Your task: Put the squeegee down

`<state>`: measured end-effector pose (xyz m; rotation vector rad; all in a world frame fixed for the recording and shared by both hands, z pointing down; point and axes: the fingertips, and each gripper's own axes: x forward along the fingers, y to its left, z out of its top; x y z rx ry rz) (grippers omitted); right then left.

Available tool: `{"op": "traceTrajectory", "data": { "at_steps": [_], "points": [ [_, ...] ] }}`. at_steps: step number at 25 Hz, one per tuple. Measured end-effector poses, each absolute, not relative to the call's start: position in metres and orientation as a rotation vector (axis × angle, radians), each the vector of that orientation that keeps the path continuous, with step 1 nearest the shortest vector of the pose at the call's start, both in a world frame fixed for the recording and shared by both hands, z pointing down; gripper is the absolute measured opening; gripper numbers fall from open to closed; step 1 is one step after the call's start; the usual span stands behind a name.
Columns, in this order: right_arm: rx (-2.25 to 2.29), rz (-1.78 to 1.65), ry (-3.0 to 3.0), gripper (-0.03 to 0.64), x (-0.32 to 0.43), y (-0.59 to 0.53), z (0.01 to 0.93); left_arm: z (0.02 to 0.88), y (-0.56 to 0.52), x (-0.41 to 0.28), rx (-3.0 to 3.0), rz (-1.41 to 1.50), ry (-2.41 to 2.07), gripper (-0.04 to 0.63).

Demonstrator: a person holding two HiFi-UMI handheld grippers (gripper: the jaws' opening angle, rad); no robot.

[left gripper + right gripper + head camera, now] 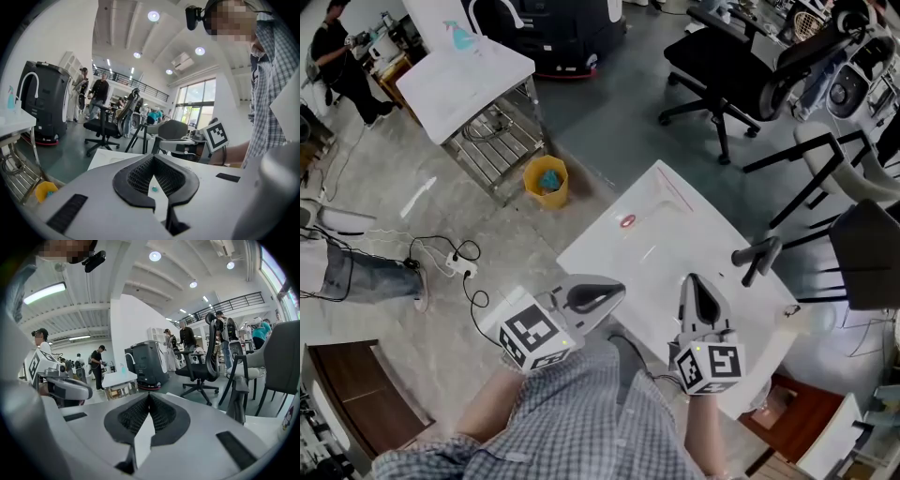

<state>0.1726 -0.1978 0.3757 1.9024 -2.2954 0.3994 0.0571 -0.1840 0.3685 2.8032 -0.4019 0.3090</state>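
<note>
Our left claw (pixel 619 291) and right claw (pixel 692 279) are shut and empty; the squeegee (pixel 757 256) sits near the edge of the tabletop (pixel 661 220), ahead-right of the right claw, where a stray swing might knock it off.

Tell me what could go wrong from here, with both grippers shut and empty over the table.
1. The squeegee seems to lie right at the table's far right edge, so a nudge could send it off.
2. The right gripper is the nearer to it; a sweep that way might hit it.
3. A cable trails across the floor on the person's left, a likely trip hazard when stepping away.
</note>
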Motion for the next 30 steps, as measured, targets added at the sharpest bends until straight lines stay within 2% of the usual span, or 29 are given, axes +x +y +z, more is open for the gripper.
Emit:
{"op": "traceTrajectory", "data": {
  "at_steps": [30],
  "points": [
    [1.872, 0.407, -2.307, 0.008, 0.162, -0.197, 0.377, 0.372, -0.177, 0.057, 2.815, 0.346, -0.382, 0.005]
  ]
}}
